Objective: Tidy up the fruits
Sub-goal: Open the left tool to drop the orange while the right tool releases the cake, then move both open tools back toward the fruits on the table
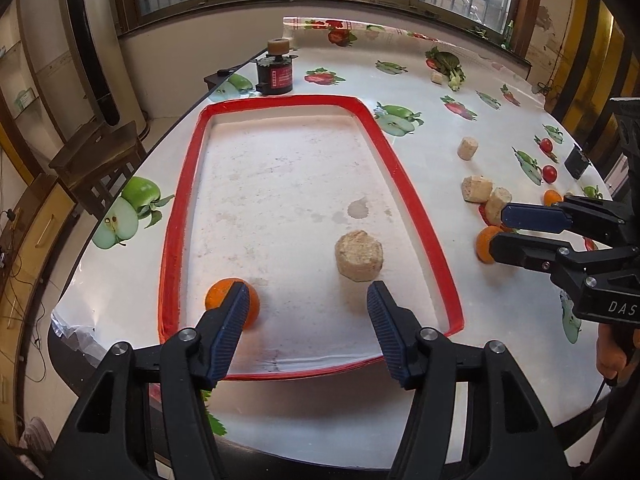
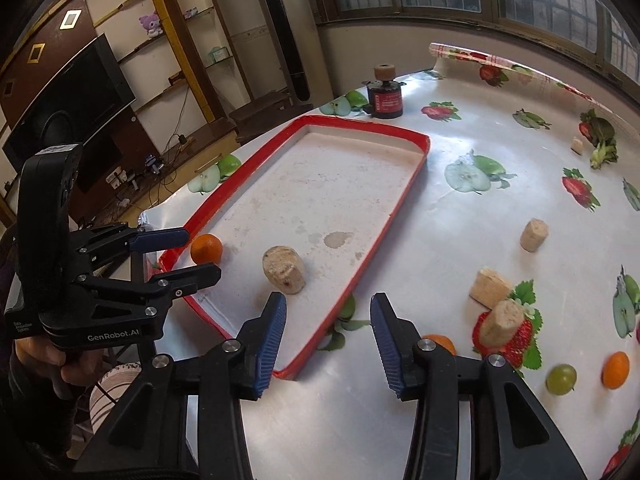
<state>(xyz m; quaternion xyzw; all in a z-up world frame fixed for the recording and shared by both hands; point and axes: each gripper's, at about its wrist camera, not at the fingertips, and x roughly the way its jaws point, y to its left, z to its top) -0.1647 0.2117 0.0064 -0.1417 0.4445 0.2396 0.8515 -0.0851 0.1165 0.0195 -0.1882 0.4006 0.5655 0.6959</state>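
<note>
A red-rimmed white tray (image 1: 280, 101) (image 2: 360, 129) lies on the table. In its near corner sits an orange (image 1: 218, 294) (image 2: 206, 249), and a beige cork-like block (image 1: 359, 255) (image 2: 283, 270) stands nearby. My left gripper (image 1: 308, 296) (image 2: 202, 254) hovers open over the near end of the tray; the orange shows just behind its left finger, free of the pads. My right gripper (image 2: 327, 304) (image 1: 500, 231) is open and empty above the tray's right rim. Just beyond it on the table is another orange (image 1: 483, 249) (image 2: 442, 342).
Outside the tray on the fruit-print cloth lie beige blocks (image 2: 534, 235) (image 2: 490, 288) (image 2: 504, 322), a green grape (image 2: 561, 379), an orange (image 2: 616, 370) and cherry tomatoes (image 1: 550, 174). A black cylinder (image 1: 276, 74) stands behind the tray. The table edge runs close along the tray's left side.
</note>
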